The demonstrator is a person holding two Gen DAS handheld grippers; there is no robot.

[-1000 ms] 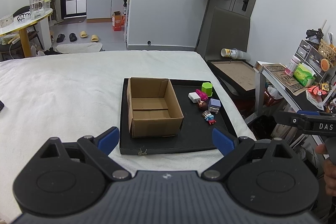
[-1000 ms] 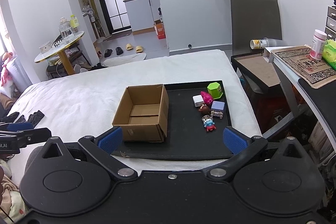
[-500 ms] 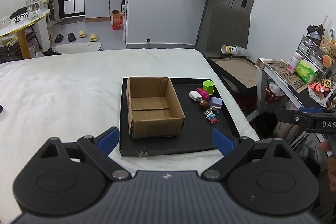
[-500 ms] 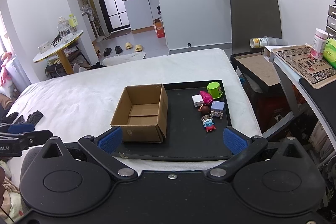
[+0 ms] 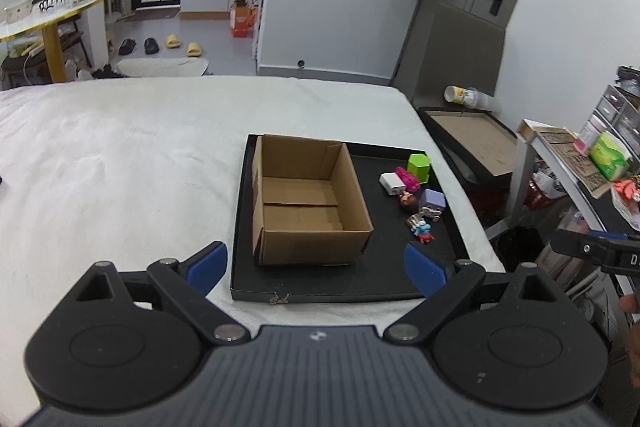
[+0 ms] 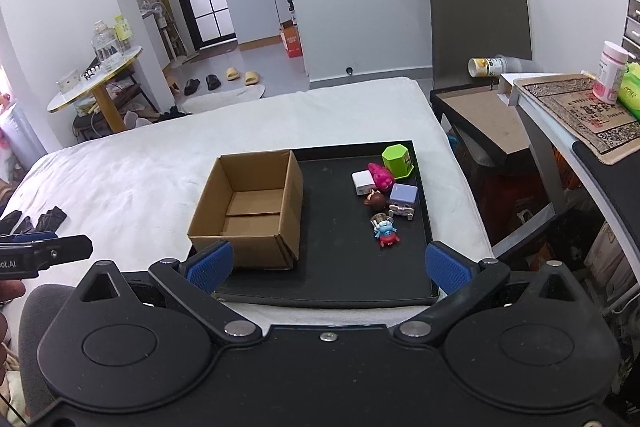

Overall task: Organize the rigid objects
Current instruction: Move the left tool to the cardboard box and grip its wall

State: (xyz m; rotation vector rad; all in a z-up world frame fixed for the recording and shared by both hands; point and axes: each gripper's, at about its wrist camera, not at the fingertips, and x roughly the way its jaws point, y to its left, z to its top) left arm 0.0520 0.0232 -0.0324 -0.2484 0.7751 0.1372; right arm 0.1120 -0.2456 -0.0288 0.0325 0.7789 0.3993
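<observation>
An open, empty cardboard box [image 5: 306, 201] [image 6: 250, 209] sits on the left part of a black tray [image 5: 384, 279] [image 6: 332, 279] on a white bed. To its right lie several small toys: a green hexagonal block [image 5: 419, 166] [image 6: 397, 159], a white cube [image 5: 391, 183] [image 6: 363, 182], a pink figure [image 5: 408, 179] [image 6: 381, 175], a brown head [image 6: 375, 201], a lilac block [image 5: 433, 201] [image 6: 403, 199] and a small blue-red figure [image 5: 423, 230] [image 6: 386, 231]. My left gripper [image 5: 316, 269] and right gripper [image 6: 328, 267] are both open and empty, short of the tray's near edge.
White bed [image 5: 120, 167] under the tray. A black framed board [image 5: 476, 143] and a chair stand beyond the bed's right edge. A cluttered side table [image 6: 576, 115] with a bottle is at right. A round table [image 6: 96, 75] stands far left.
Both grippers have moved slightly closer to the tray; the box and toys look a little larger. Nothing was taken hold of.
</observation>
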